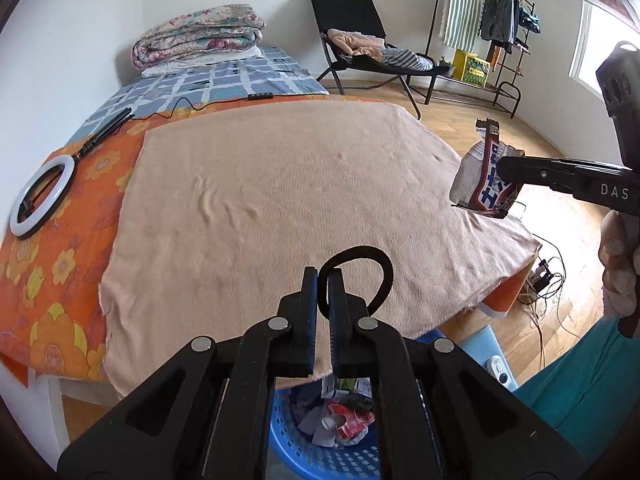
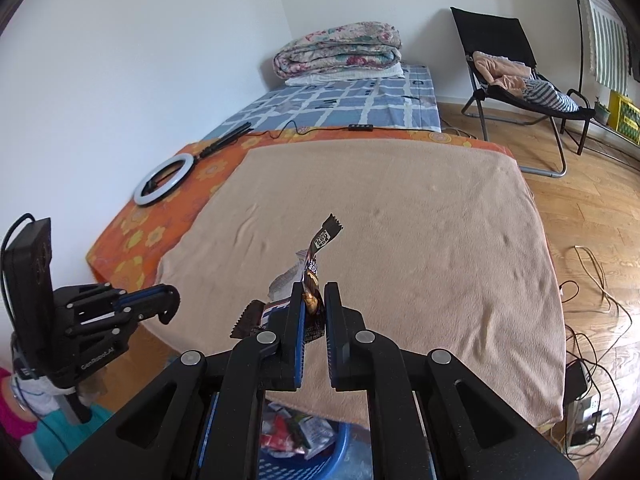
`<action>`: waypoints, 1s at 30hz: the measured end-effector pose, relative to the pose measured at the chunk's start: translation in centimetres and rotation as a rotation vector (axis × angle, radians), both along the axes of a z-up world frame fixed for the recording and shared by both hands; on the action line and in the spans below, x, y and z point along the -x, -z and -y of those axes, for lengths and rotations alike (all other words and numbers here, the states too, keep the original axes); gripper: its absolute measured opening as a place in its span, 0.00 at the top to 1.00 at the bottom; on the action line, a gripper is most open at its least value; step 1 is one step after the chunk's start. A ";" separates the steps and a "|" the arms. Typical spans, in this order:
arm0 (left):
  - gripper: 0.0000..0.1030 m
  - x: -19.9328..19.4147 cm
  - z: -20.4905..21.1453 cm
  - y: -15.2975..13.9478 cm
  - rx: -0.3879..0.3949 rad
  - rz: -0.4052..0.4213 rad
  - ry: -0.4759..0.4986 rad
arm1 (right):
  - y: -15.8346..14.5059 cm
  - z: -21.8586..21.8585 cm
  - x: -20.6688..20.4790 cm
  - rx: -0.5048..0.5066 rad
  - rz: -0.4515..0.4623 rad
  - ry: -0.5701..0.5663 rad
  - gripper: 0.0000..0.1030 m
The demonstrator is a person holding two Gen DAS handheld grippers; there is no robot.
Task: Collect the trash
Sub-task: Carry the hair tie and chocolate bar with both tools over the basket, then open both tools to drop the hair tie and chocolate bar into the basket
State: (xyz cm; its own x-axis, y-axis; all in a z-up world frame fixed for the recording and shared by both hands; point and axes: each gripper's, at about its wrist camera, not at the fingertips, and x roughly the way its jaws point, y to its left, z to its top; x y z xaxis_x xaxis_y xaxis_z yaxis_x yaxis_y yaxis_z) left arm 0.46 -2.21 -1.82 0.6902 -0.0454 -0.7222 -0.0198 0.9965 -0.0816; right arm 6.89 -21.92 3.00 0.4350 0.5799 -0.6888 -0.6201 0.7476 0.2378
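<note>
Wrappers (image 2: 310, 300) pinched between right fingers (image 2: 294, 320).

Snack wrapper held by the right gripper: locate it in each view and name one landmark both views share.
Left wrist view: the snack wrapper is at the right edge, pinched by the right gripper, above the beige blanket's edge.
Right wrist view: the wrapper is at centre, sticking up between the fingers.
Shared landmark: the white ring light on the orange floral sheet.
</note>
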 end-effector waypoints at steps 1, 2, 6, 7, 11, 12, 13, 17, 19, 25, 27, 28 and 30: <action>0.97 0.4 0.1 0.5 0.003 -0.010 -0.001 | 0.4 0.0 0.5 0.006 -0.005 -0.007 0.93; 0.97 0.8 0.1 1.0 0.007 -0.019 -0.003 | 0.8 0.0 1.2 0.011 -0.011 -0.013 0.93; 0.97 1.9 0.2 3.1 0.012 -0.061 -0.012 | 2.7 0.1 3.5 0.029 -0.042 -0.038 0.93; 0.97 2.1 0.2 3.5 0.008 -0.069 -0.014 | 3.2 0.1 3.9 0.035 -0.051 -0.045 0.93; 0.97 2.7 0.1 5.0 0.000 -0.101 -0.027 | 5.0 0.1 5.7 0.056 -0.087 -0.072 0.93; 0.97 2.9 0.0 5.4 -0.001 -0.109 -0.031 | 5.4 0.2 6.1 0.060 -0.096 -0.078 0.93; 0.97 3.0 0.0 5.8 -0.001 -0.118 -0.034 | 5.8 0.2 6.5 0.063 -0.107 -0.086 0.93; 0.97 3.4 -0.1 7.4 0.002 -0.157 -0.043 | 7.7 0.1 8.0 0.087 -0.152 -0.116 0.93; 0.97 3.6 0.0 8.1 0.000 -0.172 -0.042 | 8.5 0.1 8.5 0.098 -0.167 -0.126 0.93; 0.97 4.1 0.7 9.6 -0.011 -0.204 -0.030 | 10.4 -0.3 9.8 0.135 -0.194 -0.154 0.93; 0.97 4.1 0.9 10.0 -0.009 -0.215 -0.028 | 11.0 -0.5 10.0 0.143 -0.202 -0.161 0.93; 0.97 4.1 0.9 10.3 -0.008 -0.220 -0.028 | 11.2 -0.6 10.0 0.146 -0.207 -0.164 0.93; 0.97 4.3 1.0 10.8 -0.001 -0.232 -0.028 | 11.7 -0.8 10.1 0.149 -0.216 -0.167 0.93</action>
State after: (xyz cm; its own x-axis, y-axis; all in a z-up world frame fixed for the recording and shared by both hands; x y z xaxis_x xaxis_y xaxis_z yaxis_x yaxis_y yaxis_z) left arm -3.80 -3.22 -12.57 0.5068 -0.0272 -0.8616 -0.0660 0.9953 -0.0702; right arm -3.17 -21.13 -8.66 0.1763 0.5168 -0.8378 -0.6842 0.6762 0.2731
